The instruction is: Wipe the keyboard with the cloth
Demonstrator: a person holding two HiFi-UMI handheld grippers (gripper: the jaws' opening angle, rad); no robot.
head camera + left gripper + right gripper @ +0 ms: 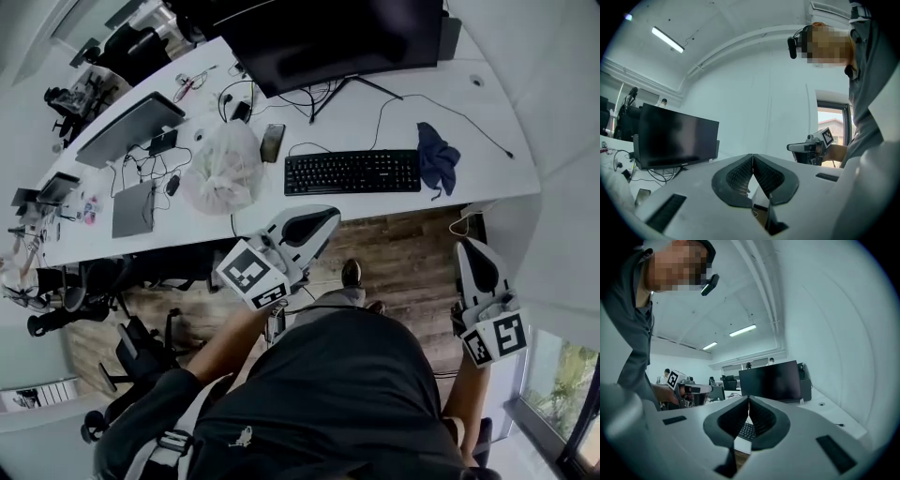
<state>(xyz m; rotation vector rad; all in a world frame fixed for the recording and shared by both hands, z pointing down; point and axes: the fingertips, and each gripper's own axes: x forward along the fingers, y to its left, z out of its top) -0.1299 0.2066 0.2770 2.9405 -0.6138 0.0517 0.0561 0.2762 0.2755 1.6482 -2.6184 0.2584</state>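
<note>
The black keyboard lies on the white desk below the monitor. A crumpled dark blue cloth rests just right of it. Both grippers hover over the floor, short of the desk's front edge. My left gripper is in front of the keyboard's left end; its jaws meet at the tips, shut and empty. My right gripper is further right, below the cloth, also shut with nothing in it. A strip of the keyboard shows beneath its jaws.
A large dark monitor stands behind the keyboard, with cables trailing from it. A white plastic bag, a phone and laptops sit to the left. Office chairs stand on the wooden floor.
</note>
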